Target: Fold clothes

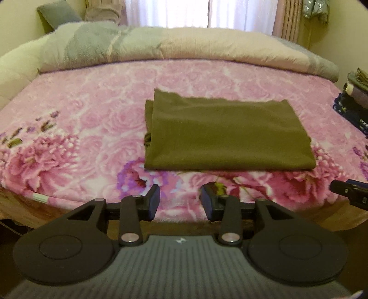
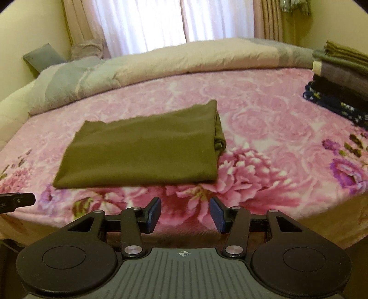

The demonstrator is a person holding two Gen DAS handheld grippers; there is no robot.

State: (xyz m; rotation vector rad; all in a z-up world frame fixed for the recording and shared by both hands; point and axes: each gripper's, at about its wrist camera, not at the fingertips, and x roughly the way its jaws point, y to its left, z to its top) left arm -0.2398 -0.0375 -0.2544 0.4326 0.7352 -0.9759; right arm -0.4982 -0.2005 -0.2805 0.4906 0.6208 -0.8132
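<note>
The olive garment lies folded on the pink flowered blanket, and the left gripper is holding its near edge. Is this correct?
Not quite. The left gripper holds nothing: in the left wrist view its open jaws are short of the olive garment. It does lie folded on the pink flowered blanket.

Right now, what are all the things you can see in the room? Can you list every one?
folded garment: one, olive green, flat on the middle of the bed
blanket: one, pink with flowers, covering the bed
quilt: one, grey and beige, bunched along the far side of the bed
pillow: one, grey, far left corner against the wall
stack of folded clothes: one pile, olive on top, then grey, then dark blue patterned, right side of the bed
curtains: white sheer in the middle with beige ones at the sides, behind the bed
left gripper: one, black, jaws apart, empty, near the bed's near edge
right gripper: one, black with blue pads, jaws apart, empty, near the bed's near edge
</note>
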